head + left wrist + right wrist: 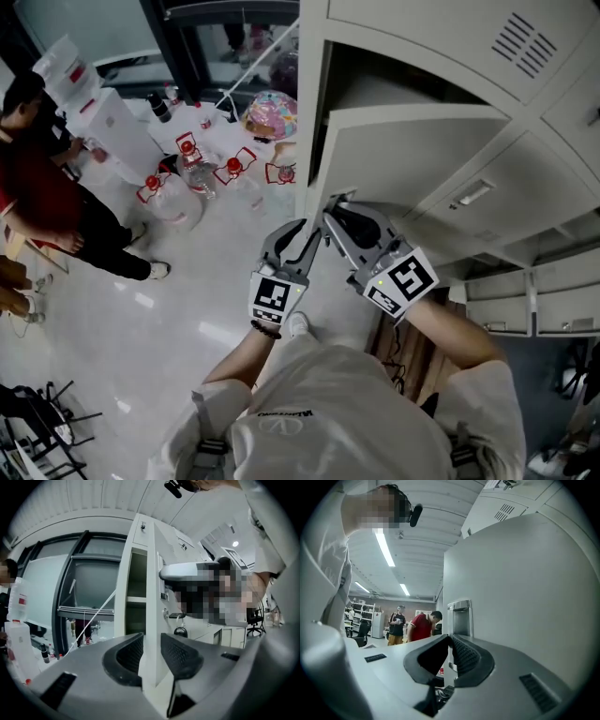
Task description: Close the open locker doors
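The open grey locker door (403,159) swings out from the locker bank (553,103) towards me. Both grippers are at its free lower corner. The left gripper (314,232) is open, and in the left gripper view (152,641) the door's edge (152,592) stands upright between its pads. The open compartment with a shelf (136,588) lies left of that edge. The right gripper (330,208) is beside the door's face (520,597). Its jaws (450,641) are drawn almost together, with only a thin slit left and nothing seen gripped. A metal latch plate (459,616) sits just beyond their tips.
A person in red (47,197) stands at the left by a white water dispenser (103,122). Large water bottles with red caps (187,173) crowd the floor near the lockers' end. A padlock (180,631) hangs on a lower locker. Two people (422,626) stand farther off.
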### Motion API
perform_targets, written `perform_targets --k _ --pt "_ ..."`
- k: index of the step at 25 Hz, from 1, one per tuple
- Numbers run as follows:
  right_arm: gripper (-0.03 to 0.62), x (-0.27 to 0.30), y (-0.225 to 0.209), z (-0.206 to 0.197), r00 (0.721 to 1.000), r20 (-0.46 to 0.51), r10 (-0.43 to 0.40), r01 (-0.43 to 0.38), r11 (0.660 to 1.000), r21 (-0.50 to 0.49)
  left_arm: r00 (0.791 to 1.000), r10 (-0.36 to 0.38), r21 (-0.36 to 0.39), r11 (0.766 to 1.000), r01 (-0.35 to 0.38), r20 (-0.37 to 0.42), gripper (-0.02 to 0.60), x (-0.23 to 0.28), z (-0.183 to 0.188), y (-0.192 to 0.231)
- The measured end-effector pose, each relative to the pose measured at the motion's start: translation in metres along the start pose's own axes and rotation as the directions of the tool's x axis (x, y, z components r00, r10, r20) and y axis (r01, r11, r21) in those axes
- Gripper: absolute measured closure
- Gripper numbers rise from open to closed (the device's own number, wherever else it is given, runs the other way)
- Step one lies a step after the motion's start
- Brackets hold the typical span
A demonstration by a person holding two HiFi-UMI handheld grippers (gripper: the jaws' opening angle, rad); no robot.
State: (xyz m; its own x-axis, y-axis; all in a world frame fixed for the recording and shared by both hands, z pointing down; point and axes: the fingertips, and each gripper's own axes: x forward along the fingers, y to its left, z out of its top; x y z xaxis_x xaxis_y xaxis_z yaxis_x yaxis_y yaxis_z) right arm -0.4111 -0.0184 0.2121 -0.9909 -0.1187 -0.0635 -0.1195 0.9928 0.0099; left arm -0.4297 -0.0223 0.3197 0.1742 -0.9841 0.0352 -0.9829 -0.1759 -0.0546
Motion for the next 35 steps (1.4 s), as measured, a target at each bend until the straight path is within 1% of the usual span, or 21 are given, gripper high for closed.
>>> perform_targets --k 2,4,9,14,21,28,35 --pt "0.555 0.009 -0.008 -0.001 1.000 0.001 -0.026 0.026 1.000 -0.005 1.000 0.022 -0.006 1.000 -0.022 0.009 0.466 0.000 0.000 0.014" --pt "0.557 0.017 -0.015 -0.001 0.998 0.003 -0.055 0.055 0.998 -0.008 0.999 0.031 -0.004 1.000 -0.031 0.019 0.494 0.000 0.002 0.024" --pt "0.560 0.033 -0.033 -0.002 0.991 0.001 -0.137 0.137 0.991 -0.016 0.999 -0.014 0.039 0.999 0.013 0.034 0.547 0.015 0.009 0.026" --pt "0.560 0.045 -0.049 -0.002 0.975 0.008 -0.221 0.222 0.975 -0.019 0.999 -0.025 0.028 0.999 0.024 0.041 0.566 0.042 0.011 0.027" --pt "0.562 0.059 -0.070 -0.003 0.952 0.018 -0.306 0.306 0.952 -0.026 0.999 -0.011 0.017 1.000 0.010 0.047 0.577 0.072 0.008 0.040" --pt "0.562 0.068 -0.089 -0.003 0.920 0.017 -0.390 0.391 0.920 -0.027 0.998 -0.008 0.008 1.000 0.008 0.057 0.577 0.089 0.008 0.050" --pt "0.560 0.073 -0.099 -0.005 0.895 0.014 -0.446 0.446 0.894 -0.030 0.998 -0.005 0.003 1.000 0.004 0.058 0.577 0.099 0.007 0.056"
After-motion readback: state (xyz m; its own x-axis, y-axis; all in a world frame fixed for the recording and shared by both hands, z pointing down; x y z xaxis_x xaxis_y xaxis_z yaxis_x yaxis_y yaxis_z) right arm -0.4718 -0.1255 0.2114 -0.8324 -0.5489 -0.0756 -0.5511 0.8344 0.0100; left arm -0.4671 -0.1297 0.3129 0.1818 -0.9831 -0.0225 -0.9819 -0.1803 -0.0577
